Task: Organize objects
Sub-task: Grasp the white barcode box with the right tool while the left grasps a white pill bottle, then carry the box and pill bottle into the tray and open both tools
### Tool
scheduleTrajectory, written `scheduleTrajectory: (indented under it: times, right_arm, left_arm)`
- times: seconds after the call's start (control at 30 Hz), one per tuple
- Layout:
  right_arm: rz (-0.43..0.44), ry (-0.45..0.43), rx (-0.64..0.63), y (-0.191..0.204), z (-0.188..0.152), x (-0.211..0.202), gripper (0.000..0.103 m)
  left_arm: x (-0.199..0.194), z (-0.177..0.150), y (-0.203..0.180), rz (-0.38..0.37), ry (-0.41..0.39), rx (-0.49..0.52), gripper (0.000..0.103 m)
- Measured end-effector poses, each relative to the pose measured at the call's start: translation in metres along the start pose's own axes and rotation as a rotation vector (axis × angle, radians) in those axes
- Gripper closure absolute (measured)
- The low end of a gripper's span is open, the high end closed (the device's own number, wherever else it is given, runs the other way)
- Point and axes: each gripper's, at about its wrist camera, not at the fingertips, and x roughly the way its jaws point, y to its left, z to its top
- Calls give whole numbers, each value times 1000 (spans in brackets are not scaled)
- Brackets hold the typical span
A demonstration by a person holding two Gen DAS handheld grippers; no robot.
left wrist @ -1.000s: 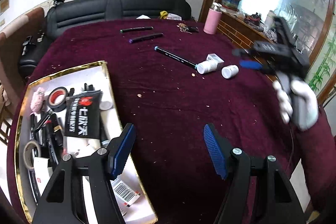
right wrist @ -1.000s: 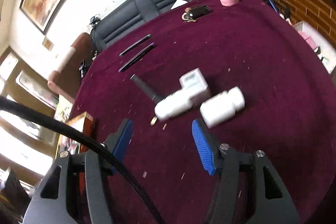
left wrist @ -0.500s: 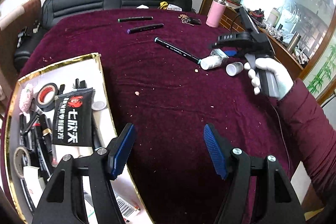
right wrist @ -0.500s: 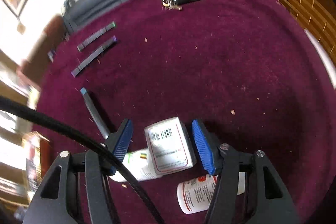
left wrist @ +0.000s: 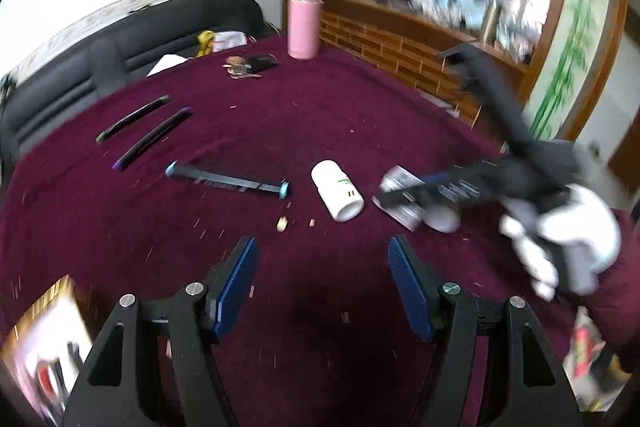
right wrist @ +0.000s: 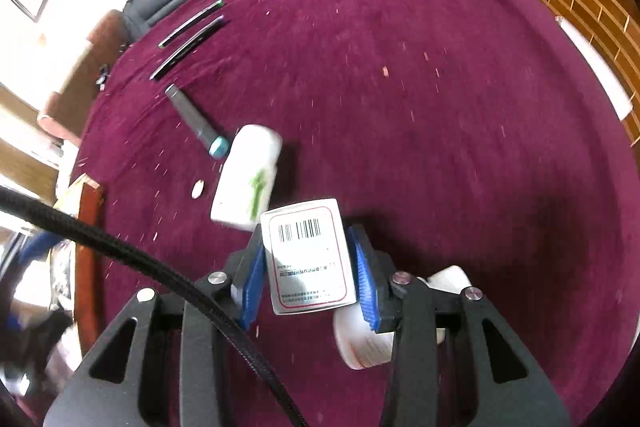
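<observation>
The table (right wrist: pixel 440 107) wears deep maroon cloth flecked with pale crumbs. The box (right wrist: pixel 308 255) is white with a red border line and a black barcode. At its 11 o'clock a white bottle (right wrist: pixel 248 179) carries a green mark. The marker (right wrist: pixel 196 119) is dark grey, capped teal. At 12 o'clock a pink flask (left wrist: pixel 304 27) stands. Both tools (left wrist: pixel 322 287) (right wrist: pixel 310 271) are black with blue ribbed pads (right wrist: pixel 366 279). The glove (left wrist: pixel 568 235) is white.

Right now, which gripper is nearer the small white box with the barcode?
Right. The right gripper has its jaws shut on the white box. The left gripper hangs open over bare cloth, well short of it.
</observation>
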Motion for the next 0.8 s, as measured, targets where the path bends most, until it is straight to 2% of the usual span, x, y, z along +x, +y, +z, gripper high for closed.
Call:
scheduleTrajectory:
  times: [0.1, 0.17, 0.23, 0.37, 0.4, 0.43, 0.5, 0.53, 0.57, 0.63, 0.8]
  right_arm:
    - [45, -22, 12, -6, -11, -8, 66]
    - [84, -46, 20, -11, -15, -12, 65]
    - [111, -71, 31, -16, -19, -16, 65]
    - [142, -93, 35, -19, -23, -20, 65]
    - [147, -96, 36, -19, -24, -20, 65]
    - [145, -100, 34, -19, -24, -20, 65]
    - [159, -108, 35, -20, -26, -21, 65]
    - [158, -113, 30, -18, -27, -20, 65]
    - [153, -119, 26, -17, -28, -21, 65]
    - [141, -127, 21, -16, -30, -21, 65]
    - [102, -123, -28, -3, -34, -18, 65]
  left_arm:
    - [35, 22, -3, -4, 46, -43, 42]
    - [50, 34, -7, -2, 44, -64, 42]
    - [63, 44, -17, 35, 45, -39, 42]
    - [90, 51, -34, 67, 104, 19, 44]
    - [96, 50, -35, 55, 124, 18, 46]
    - [99, 48, -34, 40, 134, 13, 53]
    - [106, 47, -34, 52, 156, 9, 57]
    - [110, 47, -33, 59, 164, 9, 63]
    - [114, 45, -33, 78, 181, 13, 75]
    - [125, 38, -29, 91, 219, -6, 75]
    - [108, 31, -21, 83, 175, -85, 75]
